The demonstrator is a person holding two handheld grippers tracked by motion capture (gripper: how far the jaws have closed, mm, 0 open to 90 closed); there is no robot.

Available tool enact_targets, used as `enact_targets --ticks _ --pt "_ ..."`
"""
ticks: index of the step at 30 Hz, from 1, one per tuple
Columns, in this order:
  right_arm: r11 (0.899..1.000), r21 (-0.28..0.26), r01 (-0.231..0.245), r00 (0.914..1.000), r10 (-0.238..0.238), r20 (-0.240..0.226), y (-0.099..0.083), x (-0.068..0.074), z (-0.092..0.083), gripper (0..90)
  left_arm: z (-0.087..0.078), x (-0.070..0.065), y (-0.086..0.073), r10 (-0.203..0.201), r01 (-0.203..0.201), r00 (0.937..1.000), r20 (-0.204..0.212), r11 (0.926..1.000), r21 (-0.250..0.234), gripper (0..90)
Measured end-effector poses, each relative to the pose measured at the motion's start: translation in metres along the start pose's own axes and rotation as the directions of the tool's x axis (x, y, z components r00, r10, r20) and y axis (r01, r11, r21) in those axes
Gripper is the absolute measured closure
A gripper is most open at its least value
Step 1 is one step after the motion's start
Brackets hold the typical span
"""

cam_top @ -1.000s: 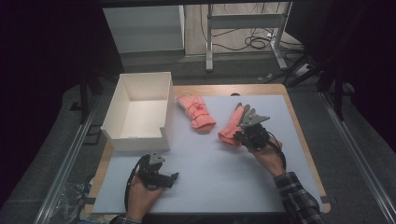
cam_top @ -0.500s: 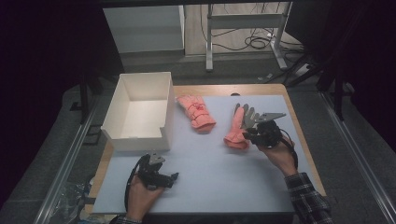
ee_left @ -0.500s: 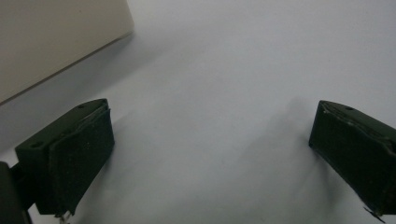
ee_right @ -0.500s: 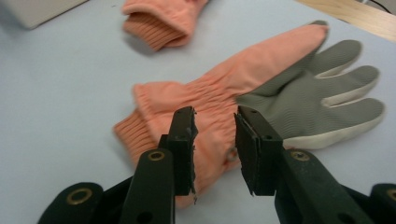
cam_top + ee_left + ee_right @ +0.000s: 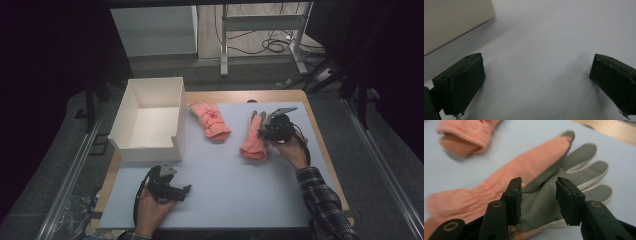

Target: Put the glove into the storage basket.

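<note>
White cardboard box (image 5: 150,120) stands at the worktop's (image 5: 230,185) left. Near it, the left gripper (image 5: 172,192) rests with jaws spread wide and empty. One salmon glove (image 5: 210,120) lies mid-worktop. The second glove (image 5: 252,140) lies right of it, where the right gripper's (image 5: 539,198) jaws have just been opening, its grey palm between them.

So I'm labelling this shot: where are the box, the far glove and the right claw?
box (image 5: 146,148), high view, front wall.
far glove (image 5: 210,120), high view, its middle.
right claw (image 5: 537,197), right gripper view, between the fingertips.
</note>
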State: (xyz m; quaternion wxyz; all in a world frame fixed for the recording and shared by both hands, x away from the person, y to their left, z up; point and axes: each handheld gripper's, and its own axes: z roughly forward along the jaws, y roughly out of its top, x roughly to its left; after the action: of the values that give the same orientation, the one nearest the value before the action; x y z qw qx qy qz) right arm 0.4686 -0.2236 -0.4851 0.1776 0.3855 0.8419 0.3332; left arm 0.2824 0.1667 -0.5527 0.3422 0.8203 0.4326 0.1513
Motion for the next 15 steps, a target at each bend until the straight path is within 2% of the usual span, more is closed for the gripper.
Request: enact_targets --ticks 2,7,10,15 --pt "1.0 0.013 -0.016 0.9999 0.016 -0.002 -0.003 -0.004 0.006 56.3 0.0 0.0 0.0 0.0 0.0 1.0 0.0 1.0 0.0 0.1" --pt "0.997 0.011 -0.077 0.9968 0.077 -0.022 -0.011 -0.011 0.012 71.6 0.0 0.0 0.0 0.001 -0.001 1.0 0.0 1.0 0.0 0.1" --pt "0.994 0.0 -0.108 0.9934 0.108 -0.04 -0.014 -0.013 0.014 84.1 0.0 0.0 0.0 0.001 -0.001 1.0 0.0 1.0 0.0 0.1" --pt "0.996 -0.003 -0.09 0.9958 0.09 -0.019 -0.013 -0.009 0.012 88.7 0.0 0.0 0.0 0.0 0.0 1.0 0.0 1.0 0.0 0.1"
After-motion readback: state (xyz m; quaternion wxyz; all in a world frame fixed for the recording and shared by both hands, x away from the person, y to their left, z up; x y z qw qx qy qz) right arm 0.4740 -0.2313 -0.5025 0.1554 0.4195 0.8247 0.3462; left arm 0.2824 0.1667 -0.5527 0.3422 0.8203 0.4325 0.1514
